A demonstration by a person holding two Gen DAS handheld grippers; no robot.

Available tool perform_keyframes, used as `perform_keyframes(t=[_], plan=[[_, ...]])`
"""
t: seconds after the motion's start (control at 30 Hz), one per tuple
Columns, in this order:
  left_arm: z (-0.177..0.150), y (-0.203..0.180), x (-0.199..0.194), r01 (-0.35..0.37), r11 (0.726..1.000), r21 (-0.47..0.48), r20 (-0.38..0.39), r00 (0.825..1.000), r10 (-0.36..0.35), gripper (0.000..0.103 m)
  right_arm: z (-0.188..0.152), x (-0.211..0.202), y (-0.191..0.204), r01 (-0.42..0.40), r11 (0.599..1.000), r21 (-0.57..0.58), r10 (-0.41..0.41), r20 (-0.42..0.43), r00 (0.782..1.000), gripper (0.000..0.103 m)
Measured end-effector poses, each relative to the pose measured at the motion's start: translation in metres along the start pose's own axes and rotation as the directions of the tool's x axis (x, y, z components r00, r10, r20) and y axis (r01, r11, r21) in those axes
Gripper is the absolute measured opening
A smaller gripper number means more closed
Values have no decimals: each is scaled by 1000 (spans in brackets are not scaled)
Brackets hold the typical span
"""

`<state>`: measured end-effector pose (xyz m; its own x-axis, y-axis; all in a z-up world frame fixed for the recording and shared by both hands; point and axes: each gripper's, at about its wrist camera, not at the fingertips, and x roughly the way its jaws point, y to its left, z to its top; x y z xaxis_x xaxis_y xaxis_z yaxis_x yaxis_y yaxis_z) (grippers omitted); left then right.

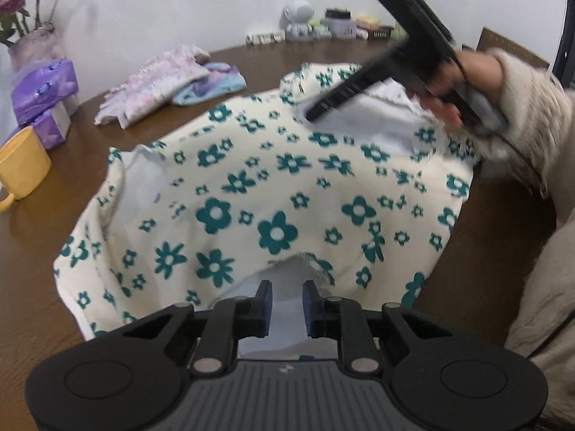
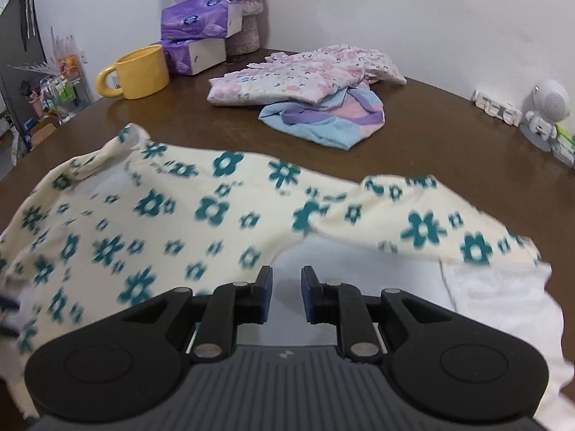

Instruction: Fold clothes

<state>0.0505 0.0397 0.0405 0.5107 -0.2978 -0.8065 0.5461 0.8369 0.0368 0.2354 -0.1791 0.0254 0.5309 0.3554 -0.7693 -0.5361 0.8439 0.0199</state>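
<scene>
Cream cloth with teal flowers (image 1: 273, 179) lies spread on the brown table (image 1: 72, 165), its long axis running left to right in the right wrist view. At its left end the left gripper (image 1: 286, 305) has a narrow gap between its pads, with the white inner side of the fabric in that gap; whether they pinch it I cannot tell. At the right end the right gripper (image 2: 286, 296) shows the same narrow gap over a lifted hem.

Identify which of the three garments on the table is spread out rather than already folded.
The cream garment with teal flowers, nearest the grippers, lies spread open. The pink floral garment and the blue-and-purple garment sit folded behind it.
</scene>
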Motion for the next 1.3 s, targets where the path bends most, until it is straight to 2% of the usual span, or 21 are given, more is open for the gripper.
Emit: perform_keyframes(t=[0.13,0.37,0.5,0.63,0.8,0.93,1.0,1.13,1.3], plan=[[-2,-1,3,20,1000,9,-21,1000,-20,13,14,19,-5,-6,1000,-3,6,-7,1000,16],[-12,-9,-8,74,996,48,-48,996,-72,13,23,31,-21,33,999,34,-34,16,999,16],[-10,-3,-9,81,997,-8,-41,996,-82,14,18,23,-22,34,997,76,-35,13,999,17],[-4,12,-16,16,993,-117,39,999,-12,14,-2,-10,-17,3,994,109,-7,34,999,17],[10,41,-18,-25,952,-305,122,990,65,14,-39,-46,0,-16,997,78,15,12,1000,17],[34,64,-6,-81,935,-344,145,980,139,14,-58,-49,6,-3,998,55,5,-27,1000,17],[48,73,3,-126,937,-326,142,973,181,14,-63,-51,6,-2,999,48,4,-30,1000,17],[71,94,28,-209,929,-305,102,963,250,14,-71,-59,13,26,1000,-3,-26,-51,998,17],[77,107,51,-235,921,-311,62,962,267,14,-73,-65,15,29,999,22,-28,-10,1000,18]])
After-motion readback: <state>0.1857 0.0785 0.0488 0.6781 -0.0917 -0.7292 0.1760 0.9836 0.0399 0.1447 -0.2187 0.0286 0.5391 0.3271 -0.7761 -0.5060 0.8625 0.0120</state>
